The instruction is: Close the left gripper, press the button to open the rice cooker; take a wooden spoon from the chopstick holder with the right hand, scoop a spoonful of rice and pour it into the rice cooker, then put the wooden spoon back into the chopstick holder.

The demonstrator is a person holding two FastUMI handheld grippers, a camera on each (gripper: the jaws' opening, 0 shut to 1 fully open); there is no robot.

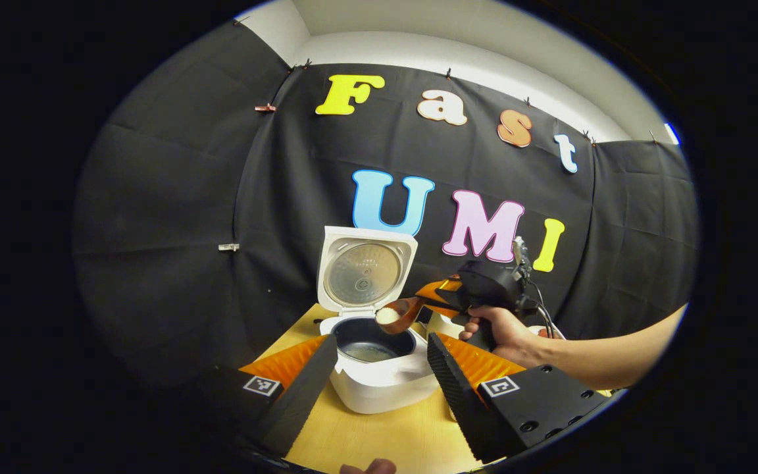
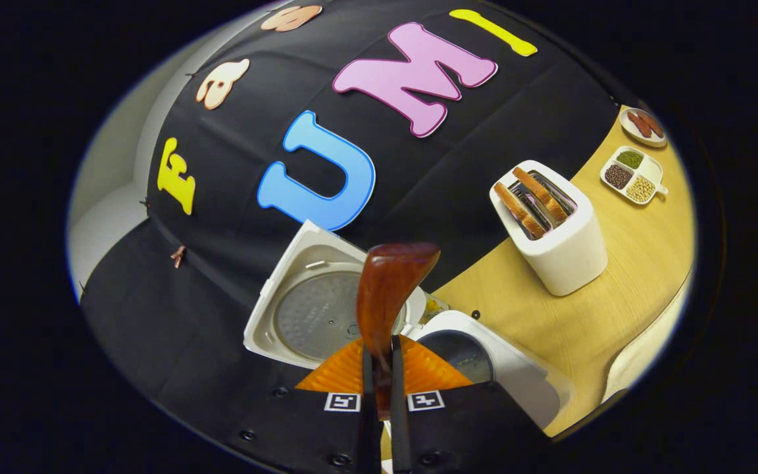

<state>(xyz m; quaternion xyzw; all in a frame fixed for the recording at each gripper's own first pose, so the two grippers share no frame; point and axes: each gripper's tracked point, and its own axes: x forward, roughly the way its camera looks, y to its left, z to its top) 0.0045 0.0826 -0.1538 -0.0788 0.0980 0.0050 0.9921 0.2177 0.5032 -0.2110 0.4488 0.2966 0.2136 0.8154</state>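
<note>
Before you, black cloth [image 1: 175,217] clipped along its top edge backs the wooden counter [image 2: 616,289]; white wall [image 1: 484,59] above.

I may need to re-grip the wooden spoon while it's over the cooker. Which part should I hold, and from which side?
Hold the wooden spoon by its handle, as the right gripper does now, both fingers clamped across it. Come from the handle's end, on the side away from the rice cooker: the bowl end holds rice and hangs over the open pot, so gripping there would likely spill it. The handle is slim enough to fit between the fingers.
</note>
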